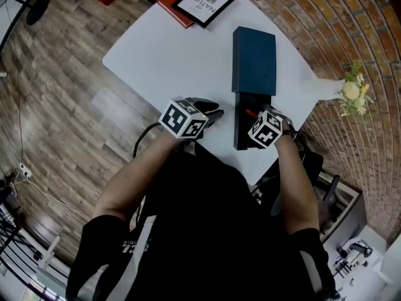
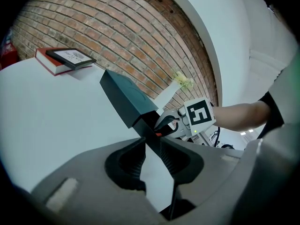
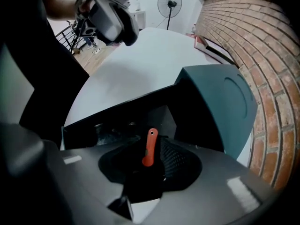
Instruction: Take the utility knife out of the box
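Okay, I'm looking down from the head view: a red book with a framed card on top is lying at the far left of the white desk. My left claw is hovering just left of the teal box, jaws standing wide, and only bare desk and the edge of the black tray are showing between them. That tray is sticking out of the box toward me. The utility knife is lying in it. My right claw is pointing down over it, jaws narrowly apart around the knife's red end. I'm not seeing the pads pressing it. Flowers are sitting just past the desk's right edge.
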Demonstrator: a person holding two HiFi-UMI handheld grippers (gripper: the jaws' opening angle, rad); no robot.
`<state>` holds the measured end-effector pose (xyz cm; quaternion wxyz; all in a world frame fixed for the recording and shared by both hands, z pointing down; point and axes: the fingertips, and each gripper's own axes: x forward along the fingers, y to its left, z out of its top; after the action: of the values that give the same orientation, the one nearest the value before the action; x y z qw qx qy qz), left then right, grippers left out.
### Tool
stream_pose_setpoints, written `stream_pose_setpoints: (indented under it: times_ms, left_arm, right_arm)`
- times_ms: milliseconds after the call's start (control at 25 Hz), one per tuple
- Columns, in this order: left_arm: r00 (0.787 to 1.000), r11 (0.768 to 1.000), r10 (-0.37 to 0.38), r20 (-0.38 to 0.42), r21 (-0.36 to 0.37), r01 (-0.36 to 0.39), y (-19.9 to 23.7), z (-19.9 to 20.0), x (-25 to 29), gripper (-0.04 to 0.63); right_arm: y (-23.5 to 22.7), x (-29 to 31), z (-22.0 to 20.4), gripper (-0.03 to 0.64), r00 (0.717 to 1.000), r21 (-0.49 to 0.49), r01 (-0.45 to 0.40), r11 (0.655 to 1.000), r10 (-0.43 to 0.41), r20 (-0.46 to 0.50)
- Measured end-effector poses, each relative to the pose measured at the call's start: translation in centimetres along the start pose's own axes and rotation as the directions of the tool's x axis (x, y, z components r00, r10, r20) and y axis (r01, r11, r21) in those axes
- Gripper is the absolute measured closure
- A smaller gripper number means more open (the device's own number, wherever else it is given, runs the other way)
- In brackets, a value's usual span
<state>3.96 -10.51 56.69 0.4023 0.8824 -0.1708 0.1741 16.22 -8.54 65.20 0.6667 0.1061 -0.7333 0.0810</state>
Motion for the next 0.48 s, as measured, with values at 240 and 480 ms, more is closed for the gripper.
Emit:
stream_pose_setpoints:
  times_ms: [240, 480]
  left_arm:
    - [1.000, 1.000, 0.002, -0.001, -0.012, -0.002, -0.25, -0.85, -0.23, 0.492]
    - [1.000, 1.000, 0.000, -0.005, -0.003, 0.000, -0.72, -1.09, -0.21, 0.494]
  right_arm:
    - [0.82, -0.02, 0.18, 0.561, 0.999, 0.014, -0.039, 0.999, 0.039, 0.025]
    - [0.93, -0.33, 0.13, 0.563, 0.997, 0.046, 0.001, 0.999, -0.005, 0.077]
